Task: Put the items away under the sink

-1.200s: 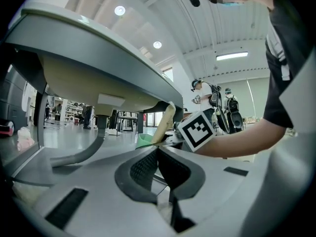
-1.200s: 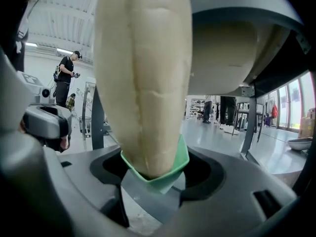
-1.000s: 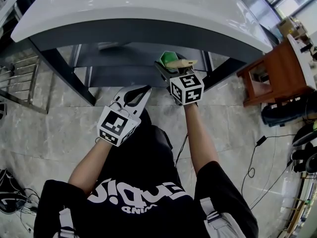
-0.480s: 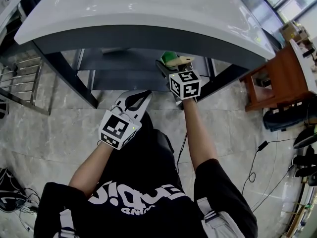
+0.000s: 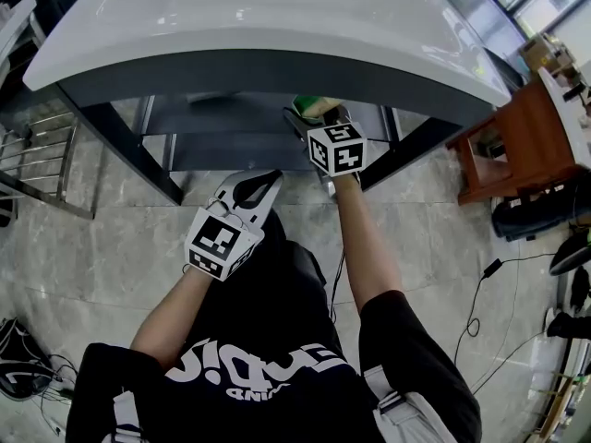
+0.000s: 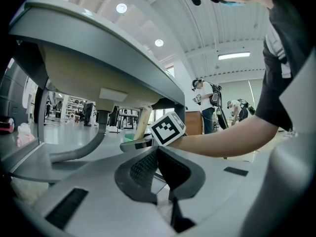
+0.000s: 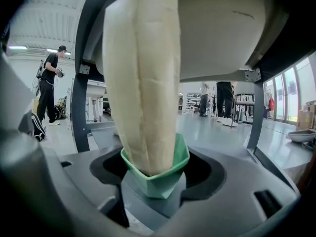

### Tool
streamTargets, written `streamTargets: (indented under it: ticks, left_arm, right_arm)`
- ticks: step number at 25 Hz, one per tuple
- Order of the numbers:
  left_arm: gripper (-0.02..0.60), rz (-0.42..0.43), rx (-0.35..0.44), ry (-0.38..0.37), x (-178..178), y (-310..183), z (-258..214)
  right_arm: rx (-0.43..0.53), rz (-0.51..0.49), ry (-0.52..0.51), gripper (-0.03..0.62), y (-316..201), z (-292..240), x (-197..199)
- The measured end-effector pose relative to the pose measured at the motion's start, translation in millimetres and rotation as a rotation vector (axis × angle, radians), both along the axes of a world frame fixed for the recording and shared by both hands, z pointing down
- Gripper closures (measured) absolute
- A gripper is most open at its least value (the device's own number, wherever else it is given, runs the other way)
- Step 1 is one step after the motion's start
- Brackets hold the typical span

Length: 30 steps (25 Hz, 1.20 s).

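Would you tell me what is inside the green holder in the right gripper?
A long cream ridged object stands in the green holder, rising well above its rim. The holder's wall covers its bottom end, so anything else inside is hidden.

Cream ribbed stick (image 7: 140, 83) seated in grn cup (image 7: 158, 177), held under sink (image 7: 217, 28)

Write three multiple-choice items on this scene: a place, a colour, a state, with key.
1. The held item is: A under the sink B on it C on the floor
2. Its base is: A red B green C blue
3. The left hand-held gripper holds: A cup B cloth C nothing
Key: A, the basin hangs over it; B, green shows between the right hand-held gripper's jaws; C, the left jaws meet on nothing.
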State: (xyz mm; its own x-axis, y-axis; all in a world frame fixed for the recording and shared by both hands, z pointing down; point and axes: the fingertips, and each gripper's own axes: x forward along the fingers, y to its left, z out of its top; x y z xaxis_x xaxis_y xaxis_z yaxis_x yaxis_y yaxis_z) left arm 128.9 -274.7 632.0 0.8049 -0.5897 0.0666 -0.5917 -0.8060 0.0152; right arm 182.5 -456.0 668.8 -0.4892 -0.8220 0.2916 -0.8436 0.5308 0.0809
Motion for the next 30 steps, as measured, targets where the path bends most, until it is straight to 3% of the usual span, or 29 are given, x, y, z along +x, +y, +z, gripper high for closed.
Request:
streamTargets:
  ticks: [13, 30]
  left_arm:
    - [0.563, -0.002, -0.014, -0.002, -1, 2, 5]
    - [0.563, -0.015, -0.029, -0.017, -8, 2, 12]
  right_arm:
    - [0.075, 0.059, -0.121, 0.261, -6, -2, 2]
    - [0.118, 0.124, -0.149, 0.261, -18, 5, 5]
